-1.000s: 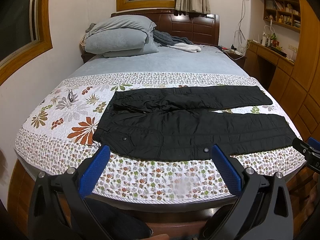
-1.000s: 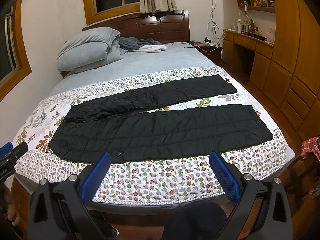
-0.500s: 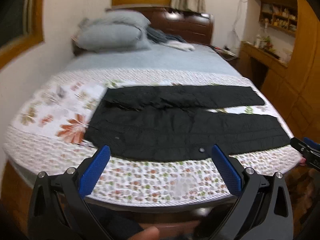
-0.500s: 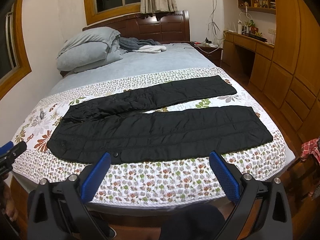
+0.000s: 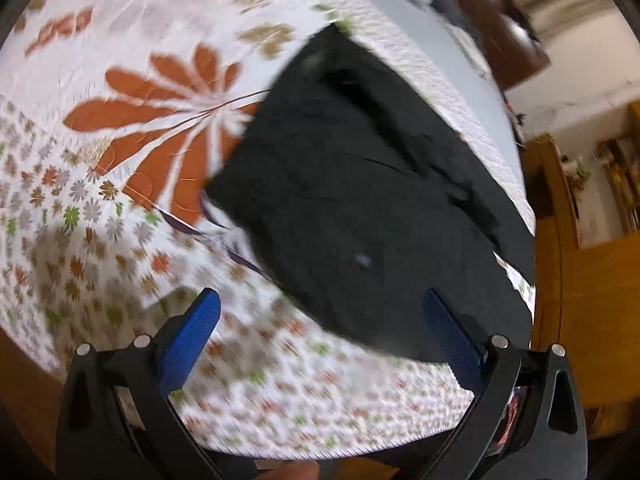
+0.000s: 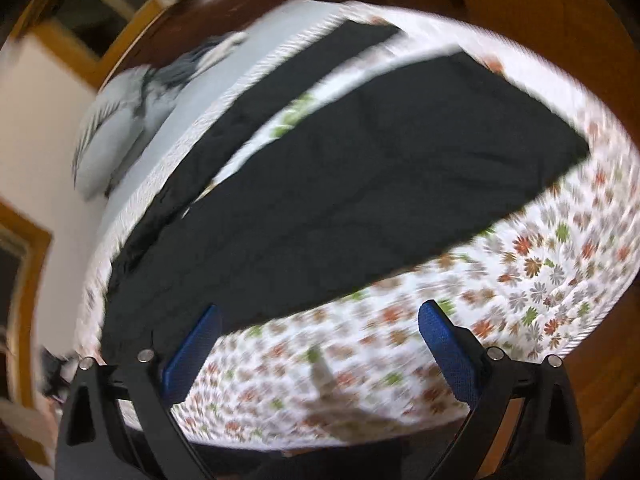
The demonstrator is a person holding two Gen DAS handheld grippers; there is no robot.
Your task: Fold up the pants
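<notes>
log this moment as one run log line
stage: approach | left gripper: open, over waist end of black pants | right gripper: open, near leg | pants: flat, unfolded on floral quilt | views: blurred

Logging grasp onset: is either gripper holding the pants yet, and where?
Nothing is held. The left gripper and right gripper are open above the black pants.

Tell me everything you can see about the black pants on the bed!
The black pants look made of soft, slightly puffy fabric. They lie flat and unfolded on the flowery white quilt, touching only that. In the right wrist view, the two long legs stretch apart with a strip of quilt showing between them. In the left wrist view, the wide waist end is close, with a small pale button-like spot on it. Neither gripper touches them; both sets of jaws are open. The pictures are blurry.
</notes>
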